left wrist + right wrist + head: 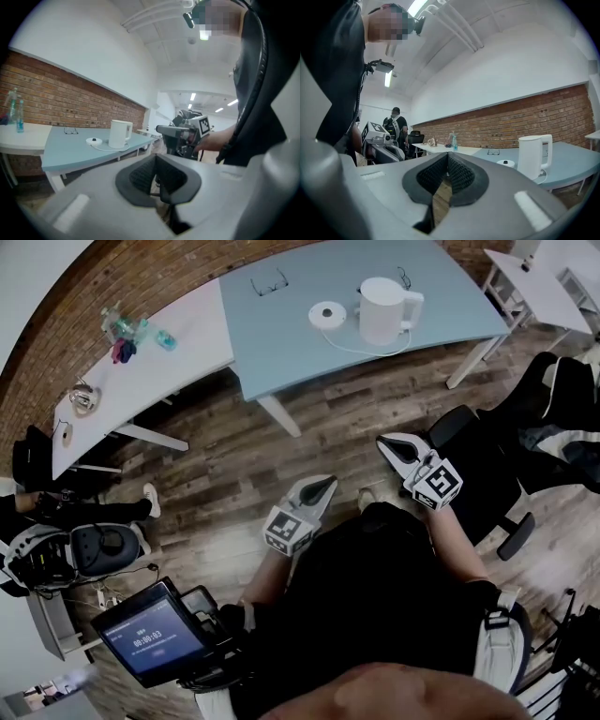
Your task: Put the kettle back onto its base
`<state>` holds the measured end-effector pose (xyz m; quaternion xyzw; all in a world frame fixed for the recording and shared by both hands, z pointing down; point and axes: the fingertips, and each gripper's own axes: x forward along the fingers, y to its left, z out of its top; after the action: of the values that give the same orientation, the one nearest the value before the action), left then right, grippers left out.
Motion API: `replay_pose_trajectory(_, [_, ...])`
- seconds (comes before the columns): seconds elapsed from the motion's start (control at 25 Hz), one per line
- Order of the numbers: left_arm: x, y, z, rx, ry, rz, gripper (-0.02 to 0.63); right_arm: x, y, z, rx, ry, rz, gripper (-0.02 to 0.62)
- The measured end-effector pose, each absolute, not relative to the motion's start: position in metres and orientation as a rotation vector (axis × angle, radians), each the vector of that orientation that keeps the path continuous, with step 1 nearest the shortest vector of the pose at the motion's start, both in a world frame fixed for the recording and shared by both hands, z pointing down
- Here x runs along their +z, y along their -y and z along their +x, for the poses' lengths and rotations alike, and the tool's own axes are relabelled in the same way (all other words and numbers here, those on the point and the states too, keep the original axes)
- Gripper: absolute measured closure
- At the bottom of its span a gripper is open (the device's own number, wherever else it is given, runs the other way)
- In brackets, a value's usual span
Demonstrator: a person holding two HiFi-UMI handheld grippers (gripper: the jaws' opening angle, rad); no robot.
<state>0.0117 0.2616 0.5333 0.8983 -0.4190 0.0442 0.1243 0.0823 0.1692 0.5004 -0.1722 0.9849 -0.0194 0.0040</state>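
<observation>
The kettle (pixel 382 310) is smooth white plastic, the wall (pixel 511 119) rough brick, the floor (pixel 234 456) grained wood

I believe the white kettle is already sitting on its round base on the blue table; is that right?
Not quite: the kettle stands beside its round base, not on it, though both are on the blue table. The head view shows the base bare, with the kettle next to it.

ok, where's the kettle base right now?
In the head view, the kettle base sits on the blue table, just left of the white kettle, which stands off it.
</observation>
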Motion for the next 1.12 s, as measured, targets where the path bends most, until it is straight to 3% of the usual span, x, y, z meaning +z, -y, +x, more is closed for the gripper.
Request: replay_pose_trajectory(1.12, [0.504,-0.157,0.034,0.092,1.327,2.607,0.604,0.494,-0.088,0.088,-0.096,-3.131,-0.351,0.592])
